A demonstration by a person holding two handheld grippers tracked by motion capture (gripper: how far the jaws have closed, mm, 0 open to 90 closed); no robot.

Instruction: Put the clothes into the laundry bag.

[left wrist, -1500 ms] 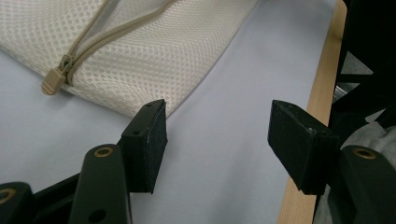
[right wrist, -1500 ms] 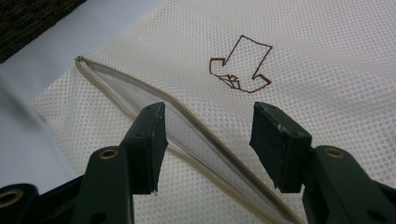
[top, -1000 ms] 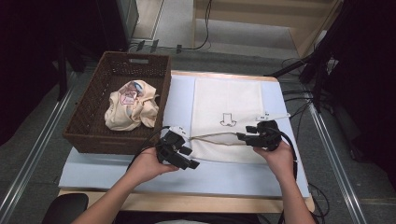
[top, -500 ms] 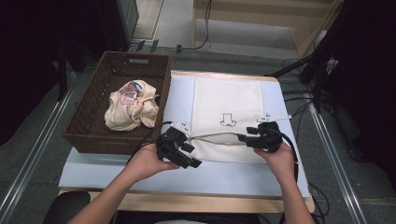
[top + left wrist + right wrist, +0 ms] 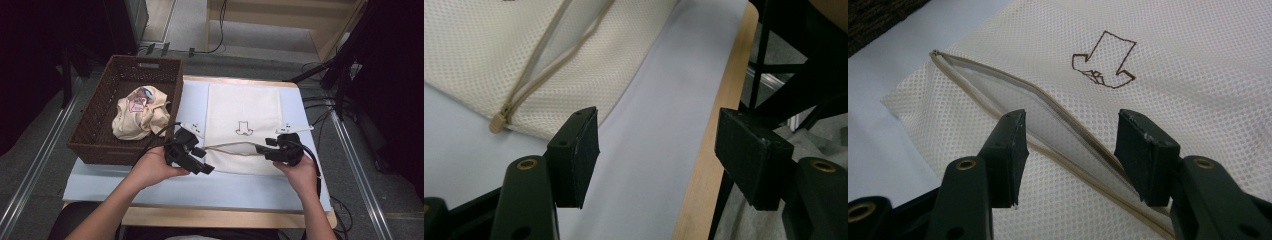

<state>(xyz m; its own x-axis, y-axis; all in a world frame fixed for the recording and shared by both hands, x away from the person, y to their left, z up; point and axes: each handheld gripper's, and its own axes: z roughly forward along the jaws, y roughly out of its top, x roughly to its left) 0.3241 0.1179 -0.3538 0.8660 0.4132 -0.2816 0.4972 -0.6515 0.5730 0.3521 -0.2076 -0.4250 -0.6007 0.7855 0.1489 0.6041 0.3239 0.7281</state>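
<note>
Two hand-held grippers gaping wide, left hand-held gripper (image 5: 196,159), right hand-held gripper (image 5: 274,148), mesh bag (image 5: 244,112), pale blue mat (image 5: 235,187), wooden table (image 5: 210,217)

High view sits above my side of the counter (image 5: 260,192), facing forward and down, far enough to take in the wicker basket (image 5: 100,125) and the floor around. My left claw (image 5: 659,150) camera rides low and close, aimed across the counter's near edge. My right claw (image 5: 1070,150) camera looks close along its jaws. All three share the mesh laundry bag (image 5: 245,107) and its zipper (image 5: 1048,120).
</note>
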